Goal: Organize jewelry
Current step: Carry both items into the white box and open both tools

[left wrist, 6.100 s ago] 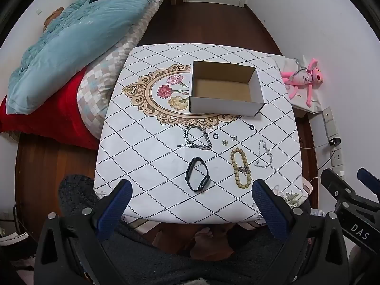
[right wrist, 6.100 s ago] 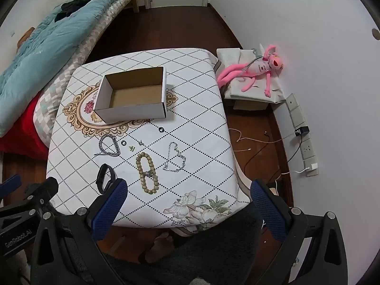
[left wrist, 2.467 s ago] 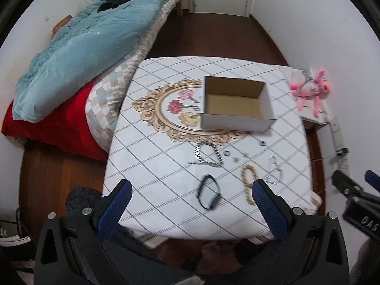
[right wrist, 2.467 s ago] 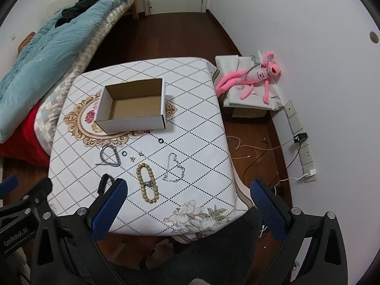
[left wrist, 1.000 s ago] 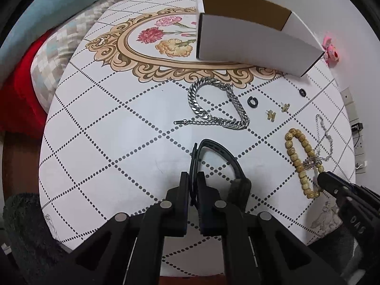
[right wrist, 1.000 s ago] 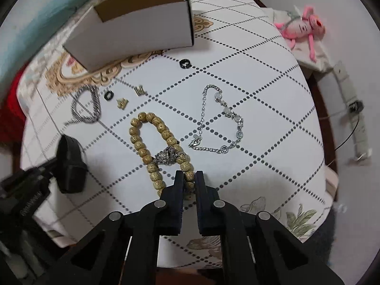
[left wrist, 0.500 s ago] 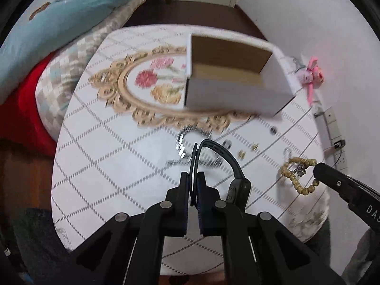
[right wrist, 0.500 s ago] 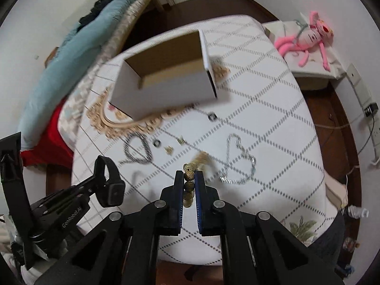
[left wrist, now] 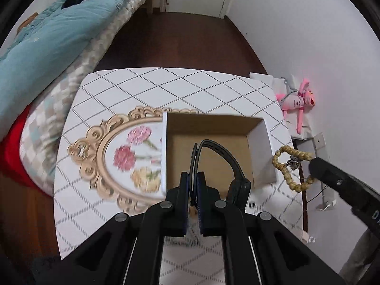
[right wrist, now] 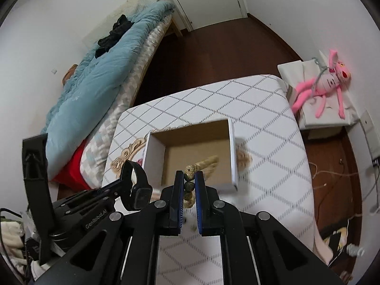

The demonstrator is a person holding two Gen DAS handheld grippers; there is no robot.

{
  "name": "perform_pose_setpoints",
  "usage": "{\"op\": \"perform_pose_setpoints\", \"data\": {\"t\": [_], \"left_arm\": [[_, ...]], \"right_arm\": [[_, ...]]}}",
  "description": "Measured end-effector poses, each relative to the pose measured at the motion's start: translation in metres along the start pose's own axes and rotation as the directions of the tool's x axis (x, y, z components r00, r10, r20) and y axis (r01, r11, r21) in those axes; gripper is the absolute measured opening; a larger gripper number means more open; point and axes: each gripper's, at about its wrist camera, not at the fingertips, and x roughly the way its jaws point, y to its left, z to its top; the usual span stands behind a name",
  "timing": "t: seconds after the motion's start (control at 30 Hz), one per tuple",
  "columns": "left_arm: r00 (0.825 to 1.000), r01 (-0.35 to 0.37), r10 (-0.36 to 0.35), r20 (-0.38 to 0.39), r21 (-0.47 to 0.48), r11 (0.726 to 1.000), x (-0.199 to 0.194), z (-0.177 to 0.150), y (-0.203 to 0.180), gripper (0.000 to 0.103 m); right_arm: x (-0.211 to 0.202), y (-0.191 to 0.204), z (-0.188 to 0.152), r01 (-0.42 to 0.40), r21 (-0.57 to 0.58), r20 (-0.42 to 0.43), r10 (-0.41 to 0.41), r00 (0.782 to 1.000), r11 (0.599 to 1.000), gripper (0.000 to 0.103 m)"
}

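Note:
My left gripper (left wrist: 193,178) is shut on a black wristband (left wrist: 220,156) and holds it in the air over the open white cardboard box (left wrist: 261,142). My right gripper (right wrist: 189,178) is shut on a wooden bead bracelet (right wrist: 204,162), which hangs blurred over the same box (right wrist: 153,152). The bracelet also shows in the left wrist view (left wrist: 288,166), at the right of the box, held by the right gripper's tip (left wrist: 315,163). The wristband and left gripper show at the left of the right wrist view (right wrist: 136,185). The box is empty inside.
The box stands on a table with a white diamond-pattern cloth (left wrist: 166,87) and a gold floral oval (left wrist: 95,156). A small ring (left wrist: 251,204) lies in front of the box. A bed with a blue quilt (left wrist: 47,35) is left; a pink plush toy (left wrist: 299,99) is right.
Both grippers have risen and moved forward from the table's front to over the box, the left carrying the wristband, the right the bead bracelet. The box now sits right below them.

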Motion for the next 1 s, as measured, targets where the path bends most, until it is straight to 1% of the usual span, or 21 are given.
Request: {"op": "perform_pose_setpoints", "data": {"t": [0.13,0.23,0.3,0.33,0.4,0.43,0.5,0.53,0.57,0.6,0.63,0.67,0.7,0.73,0.77,0.8,0.83,0.87,0.9,1.0], "left_arm": [[0.999,0.013,-0.014,-0.046,-0.01,1.0,0.023,0.022,0.003,0.004],[0.997,0.019,-0.02,-0.079,-0.023,1.0,0.039,0.034,0.006,0.004],[0.993,0.037,-0.042,-0.11,-0.042,0.998,0.049,0.04,0.007,0.006],[0.991,0.033,-0.04,-0.127,-0.055,0.998,0.053,0.042,0.007,0.011],[0.983,0.041,-0.056,-0.173,-0.092,0.995,0.06,0.047,0.007,0.014],[0.982,0.05,-0.069,-0.178,-0.108,0.993,0.062,0.049,0.008,0.015],[0.985,0.039,-0.057,-0.165,-0.113,0.993,0.059,0.051,0.007,0.018],[0.987,0.027,-0.043,-0.155,-0.107,0.994,0.056,0.052,0.006,0.033],[0.99,0.011,-0.024,-0.14,-0.097,0.995,0.052,0.052,0.005,0.057],[0.993,-0.006,-0.005,-0.12,-0.092,0.996,0.048,0.053,0.005,0.066],[0.995,-0.027,0.018,-0.095,-0.088,0.996,0.043,0.052,0.005,0.076],[0.996,-0.046,0.04,-0.074,-0.08,0.996,0.039,0.051,0.006,0.077],[0.997,-0.061,0.056,-0.062,-0.072,0.996,0.036,0.051,0.008,0.078],[0.995,-0.088,0.085,-0.044,-0.058,0.994,0.034,0.048,0.008,0.081],[0.993,-0.114,0.113,-0.027,-0.046,0.992,0.033,0.046,0.008,0.09],[0.99,-0.14,0.14,-0.008,-0.034,0.99,0.033,0.044,0.008,0.095],[0.988,-0.157,0.157,0.004,-0.024,0.987,0.033,0.041,0.008,0.102],[0.985,-0.174,0.175,0.01,-0.012,0.985,0.035,0.035,0.009,0.103],[0.982,-0.188,0.188,0.009,-0.006,0.982,0.037,0.033,0.009,0.103],[0.977,-0.212,0.212,0.003,0.006,0.977,0.042,0.024,0.01,0.103]], "right_arm": [[0.034,-0.004,0.026,0.015,-0.004,-0.041,-0.016,0.999,1.0,0.009],[0.054,-0.004,0.037,0.028,-0.013,-0.065,-0.029,0.997,1.0,0.009],[0.065,-0.004,0.042,0.028,-0.014,-0.08,-0.029,0.996,1.0,0.009],[0.072,-0.004,0.045,0.029,-0.015,-0.088,-0.03,0.996,0.999,0.009],[0.084,-0.002,0.049,0.016,-0.034,-0.116,-0.02,0.993,0.999,0.009],[0.089,-0.003,0.051,0.013,-0.031,-0.127,-0.017,0.992,0.999,0.01],[0.1,-0.007,0.053,0.017,-0.034,-0.158,-0.022,0.987,0.999,0.01],[0.105,-0.009,0.053,0.032,-0.031,-0.182,-0.038,0.983,0.999,0.011],[0.107,-0.011,0.053,0.047,-0.032,-0.187,-0.052,0.981,0.998,0.014],[0.105,-0.011,0.052,0.065,-0.044,-0.18,-0.072,0.981,0.997,0.018],[0.102,-0.013,0.05,0.084,-0.052,-0.17,-0.092,0.981,0.995,0.027],[0.099,-0.014,0.049,0.098,-0.056,-0.162,-0.106,0.981,0.994,0.037],[0.096,-0.016,0.048,0.123,-0.062,-0.152,-0.131,0.98,0.99,0.042],[0.094,-0.016,0.047,0.156,-0.079,-0.141,-0.166,0.976,0.985,0.052],[0.091,-0.017,0.045,0.178,-0.088,-0.132,-0.189,0.973,0.98,0.063],[0.09,-0.018,0.043,0.202,-0.094,-0.129,-0.213,0.968,0.975,0.07],[0.09,-0.018,0.04,0.238,-0.112,-0.126,-0.251,0.96,0.965,0.084],[0.091,-0.019,0.037,0.276,-0.132,-0.121,-0.292,0.949,0.952,0.094],[0.092,-0.018,0.032,0.313,-0.154,-0.114,-0.332,0.937,0.937,0.096],[0.098,-0.02,0.022,0.367,-0.19,-0.115,-0.392,0.913,0.911,0.096]]}}
